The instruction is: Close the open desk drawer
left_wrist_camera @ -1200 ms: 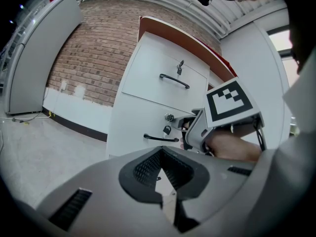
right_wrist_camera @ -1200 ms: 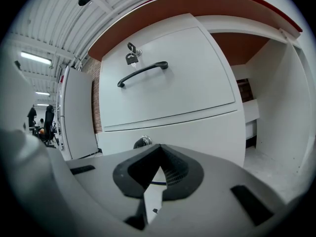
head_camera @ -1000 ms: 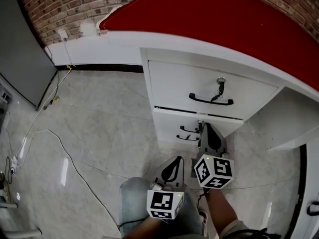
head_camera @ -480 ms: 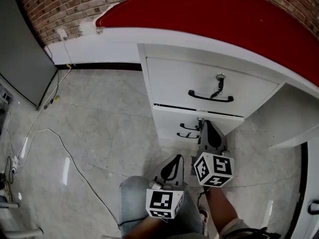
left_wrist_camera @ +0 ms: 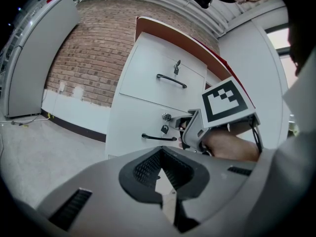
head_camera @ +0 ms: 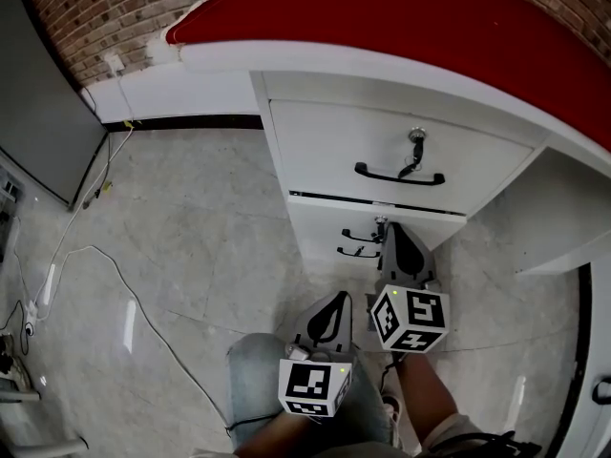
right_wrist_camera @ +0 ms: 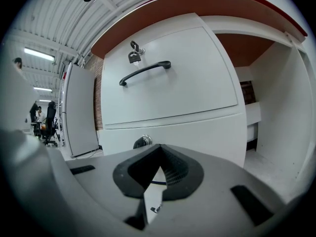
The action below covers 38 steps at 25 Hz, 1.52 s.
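The lower drawer (head_camera: 320, 229) lies straight ahead of the right tongs (head_camera: 393, 233), whose tips sit just beside its lock (head_camera: 381, 220) and above its black handle (head_camera: 357, 252). Its front looks nearly flush with the upper drawer (head_camera: 325, 151), so little travel seems left. Both tongs are pinched to a narrow slit with nothing between them. The left tongs (head_camera: 336, 303) hang further back, apart from the desk (head_camera: 382, 27).

The drawer is probably a stiff, smooth-painted box on runners. A flat push at mid-front, near the handle, should slide it straight, and no grip is needed.

No brand or writing is readable, only the black-and-white squares on the marker cubes (head_camera: 409, 319).
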Each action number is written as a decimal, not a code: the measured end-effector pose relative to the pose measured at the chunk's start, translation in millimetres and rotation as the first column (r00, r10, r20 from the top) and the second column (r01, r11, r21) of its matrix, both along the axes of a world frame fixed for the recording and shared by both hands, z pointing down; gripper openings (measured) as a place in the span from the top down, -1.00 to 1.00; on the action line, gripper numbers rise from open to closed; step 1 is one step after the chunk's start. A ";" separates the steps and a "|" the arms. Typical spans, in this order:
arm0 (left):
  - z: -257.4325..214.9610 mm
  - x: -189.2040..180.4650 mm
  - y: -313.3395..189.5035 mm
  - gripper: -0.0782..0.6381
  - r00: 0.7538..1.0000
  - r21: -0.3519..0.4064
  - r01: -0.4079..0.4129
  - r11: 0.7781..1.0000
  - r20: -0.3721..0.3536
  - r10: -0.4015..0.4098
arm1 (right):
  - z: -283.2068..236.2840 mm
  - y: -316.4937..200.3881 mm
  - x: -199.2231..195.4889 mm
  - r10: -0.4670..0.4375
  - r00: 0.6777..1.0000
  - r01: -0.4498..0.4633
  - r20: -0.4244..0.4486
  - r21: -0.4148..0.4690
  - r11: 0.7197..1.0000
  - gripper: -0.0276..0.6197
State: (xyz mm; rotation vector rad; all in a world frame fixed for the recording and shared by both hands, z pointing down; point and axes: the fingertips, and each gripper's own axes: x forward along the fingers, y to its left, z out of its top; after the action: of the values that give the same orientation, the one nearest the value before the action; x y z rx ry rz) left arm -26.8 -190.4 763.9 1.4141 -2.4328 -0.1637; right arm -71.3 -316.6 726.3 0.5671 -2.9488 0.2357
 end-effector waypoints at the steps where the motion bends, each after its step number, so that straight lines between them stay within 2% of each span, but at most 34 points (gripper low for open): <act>1: 0.5 0.6 -0.3 0.76 1.000 -0.002 -0.002 1.000 0.000 0.002 | 1.3 0.4 0.5 0.000 1.000 0.000 -0.001 -0.001 1.000 0.92; 28: 6.6 -6.1 -0.4 0.76 1.000 -0.004 0.002 1.000 -0.010 -0.002 | 1.2 -12.8 -13.0 0.016 1.000 -0.016 0.014 -0.026 1.000 0.92; 38: 7.3 -6.3 -2.7 0.76 1.000 -0.002 -0.003 1.000 -0.013 0.003 | 1.4 -13.6 -15.5 0.017 1.000 -0.017 0.008 0.013 1.000 0.92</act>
State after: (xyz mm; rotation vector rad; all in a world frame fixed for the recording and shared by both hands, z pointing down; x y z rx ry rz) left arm -33.1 -193.1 771.2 1.4114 -2.4201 -0.1691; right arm -86.9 -330.2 727.8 0.5946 -2.9565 0.2214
